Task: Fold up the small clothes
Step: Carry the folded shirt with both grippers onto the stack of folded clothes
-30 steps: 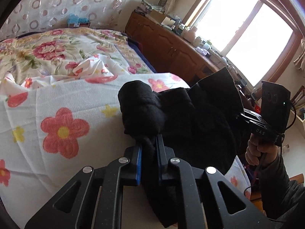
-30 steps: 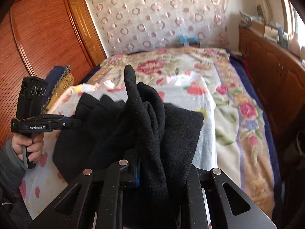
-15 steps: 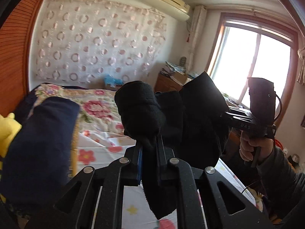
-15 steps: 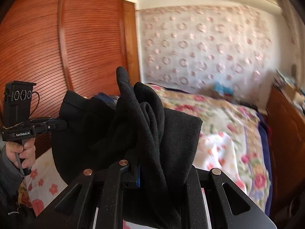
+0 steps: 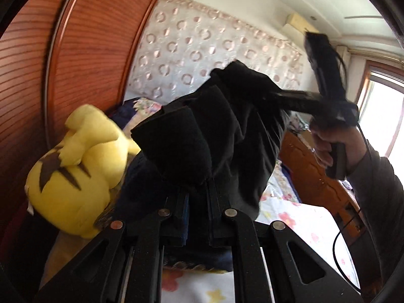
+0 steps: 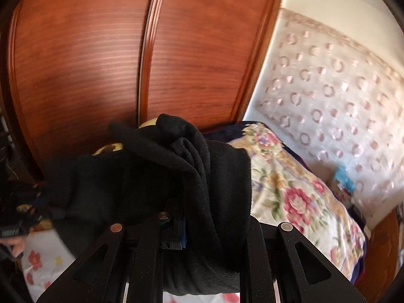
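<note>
Black garment [image 5: 227, 136]; yellow plush [image 5: 75, 171]; floral bedspread [image 6: 290, 192].

A bed [image 6: 298, 202] with a flowery blanket [image 6: 277, 184] lies past the hand-held gripper; a yellow plush toy [image 5: 75, 171] sits left.

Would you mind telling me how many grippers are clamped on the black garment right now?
2. The left gripper pinches one bunched edge of the black garment; the right gripper pinches another. None appear hidden.

The left gripper [image 5: 198, 189] clamped a bunched black garment [image 5: 202, 139] held aloft beside a yellow plush toy [image 5: 75, 166]; the right gripper [image 5: 252, 93] gripped its far edge.
</note>
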